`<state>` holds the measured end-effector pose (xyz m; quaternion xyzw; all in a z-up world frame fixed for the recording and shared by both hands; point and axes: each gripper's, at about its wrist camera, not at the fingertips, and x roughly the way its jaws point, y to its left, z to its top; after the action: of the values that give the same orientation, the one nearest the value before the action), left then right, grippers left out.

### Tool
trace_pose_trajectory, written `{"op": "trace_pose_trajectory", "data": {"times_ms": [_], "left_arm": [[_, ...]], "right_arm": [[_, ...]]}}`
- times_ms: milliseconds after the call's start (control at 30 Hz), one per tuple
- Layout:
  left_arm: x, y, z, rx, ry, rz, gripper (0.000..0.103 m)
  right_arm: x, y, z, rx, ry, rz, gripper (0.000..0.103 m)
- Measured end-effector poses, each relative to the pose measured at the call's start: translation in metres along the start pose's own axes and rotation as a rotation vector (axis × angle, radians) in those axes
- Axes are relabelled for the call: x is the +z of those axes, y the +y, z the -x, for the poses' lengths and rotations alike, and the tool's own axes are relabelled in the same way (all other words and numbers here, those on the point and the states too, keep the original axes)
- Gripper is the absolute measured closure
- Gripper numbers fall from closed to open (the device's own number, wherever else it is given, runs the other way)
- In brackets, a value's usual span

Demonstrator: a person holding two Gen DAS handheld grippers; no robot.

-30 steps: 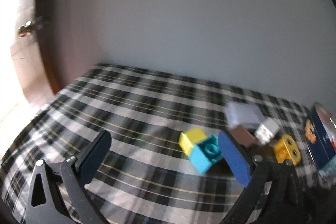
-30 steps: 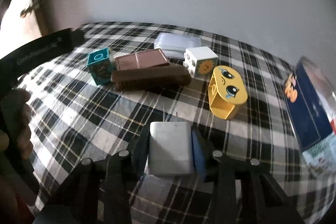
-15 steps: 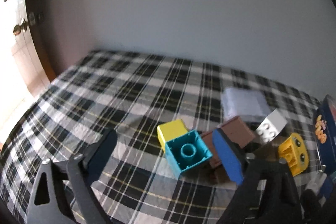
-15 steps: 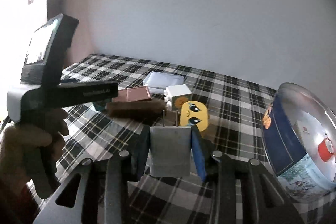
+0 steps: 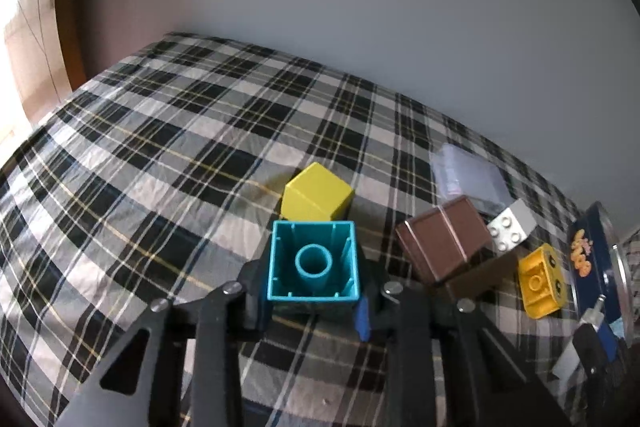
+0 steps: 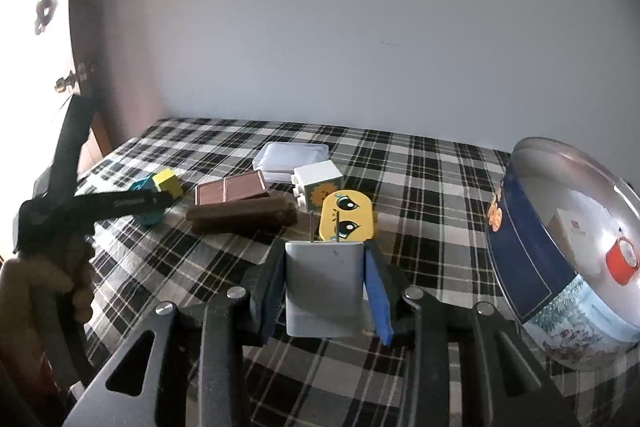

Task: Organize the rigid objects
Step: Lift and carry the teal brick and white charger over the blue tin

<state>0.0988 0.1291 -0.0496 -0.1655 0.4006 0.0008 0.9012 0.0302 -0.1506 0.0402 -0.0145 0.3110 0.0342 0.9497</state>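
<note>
My left gripper (image 5: 314, 301) is shut on a teal toy brick (image 5: 313, 261), hollow underside facing the camera, with a yellow brick (image 5: 316, 193) just behind it, touching or joined, I cannot tell. My right gripper (image 6: 325, 287) is shut on a grey charger plug (image 6: 324, 287), prongs forward, held above the plaid cloth. A round blue tin (image 6: 560, 259) stands open at the right, with a white box and a red item inside. It also shows in the left wrist view (image 5: 596, 259).
On the plaid cloth (image 6: 420, 187) lie a brown box (image 6: 232, 189) on a brown bar (image 6: 240, 217), a white brick (image 6: 318, 183), a yellow face brick (image 6: 347, 217) and a clear pouch (image 6: 292, 155). A wall runs behind; a door is at the left.
My left gripper has closed on the teal brick. My right gripper has lifted the charger plug off the cloth and holds it in front of the yellow face brick.
</note>
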Motion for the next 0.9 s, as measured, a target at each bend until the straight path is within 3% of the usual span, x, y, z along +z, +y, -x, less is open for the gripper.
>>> {"op": "trace_pose_trajectory", "data": {"times_ms": [233,400,500,633,800,900], "left_arm": [[0.000,0.001,0.011,-0.115,-0.040,0.033,0.073],[-0.004,-0.021,0.040,-0.183,-0.186,-0.047,0.073],[-0.009,-0.033,0.055,-0.191,-0.283,-0.116,0.073],[-0.015,-0.048,0.068,-0.178,-0.354,-0.147,0.073],[-0.022,-0.065,0.078,-0.186,-0.400,-0.166,0.073],[-0.026,-0.076,0.079,-0.181,-0.404,-0.184,0.073]], "right_arm": [[0.003,-0.004,0.015,-0.026,-0.090,-0.008,0.063],[0.008,-0.005,0.038,-0.042,-0.212,0.008,0.063],[0.010,-0.006,0.050,-0.050,-0.278,0.026,0.063],[0.014,-0.008,0.060,-0.048,-0.321,0.041,0.063],[0.015,-0.028,0.071,0.062,-0.346,-0.008,0.062],[0.014,-0.041,0.075,0.074,-0.353,-0.024,0.062]]}}
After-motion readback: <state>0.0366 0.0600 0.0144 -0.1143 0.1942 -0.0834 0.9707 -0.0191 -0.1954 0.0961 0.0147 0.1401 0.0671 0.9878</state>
